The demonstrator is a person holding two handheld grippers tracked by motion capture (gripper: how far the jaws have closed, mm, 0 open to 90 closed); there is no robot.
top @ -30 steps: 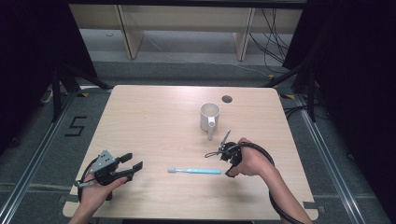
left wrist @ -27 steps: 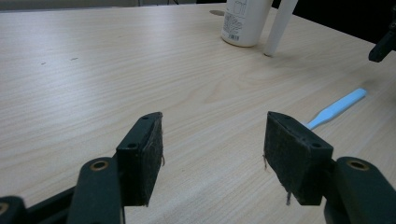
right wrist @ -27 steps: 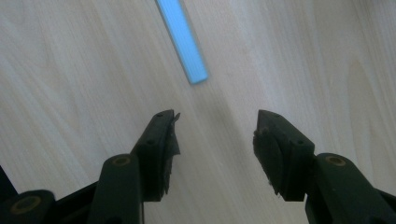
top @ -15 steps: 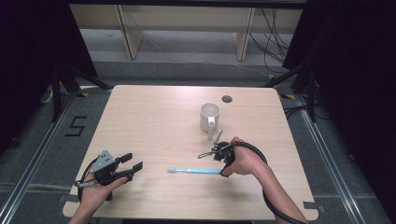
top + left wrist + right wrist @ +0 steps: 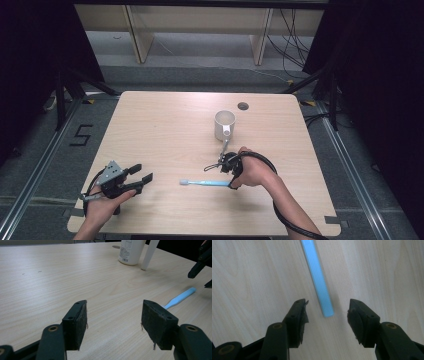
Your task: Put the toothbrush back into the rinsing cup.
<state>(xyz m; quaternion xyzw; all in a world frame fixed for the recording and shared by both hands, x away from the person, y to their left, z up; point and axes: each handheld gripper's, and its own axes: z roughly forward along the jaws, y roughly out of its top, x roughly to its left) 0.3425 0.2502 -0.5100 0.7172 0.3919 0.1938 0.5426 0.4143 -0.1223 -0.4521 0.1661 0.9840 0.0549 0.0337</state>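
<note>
Toothbrush (image 5: 318,277), slim flat blue plastic, lies between right tool's (image 5: 327,312) spread black jaws, untouched.

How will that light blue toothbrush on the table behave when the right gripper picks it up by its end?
The toothbrush looks thin and flat, so it probably won't roll. It's likely light and fairly stiff. Lying flush on the table, its smooth handle may slip or pivot between the open right gripper fingers.

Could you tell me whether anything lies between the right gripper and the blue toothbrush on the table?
Nothing visible does. The right gripper hangs over the near end of the blue toothbrush with its jaws open, one on each side of the handle, and bare table around it. The white mug stands apart, farther back.
</note>
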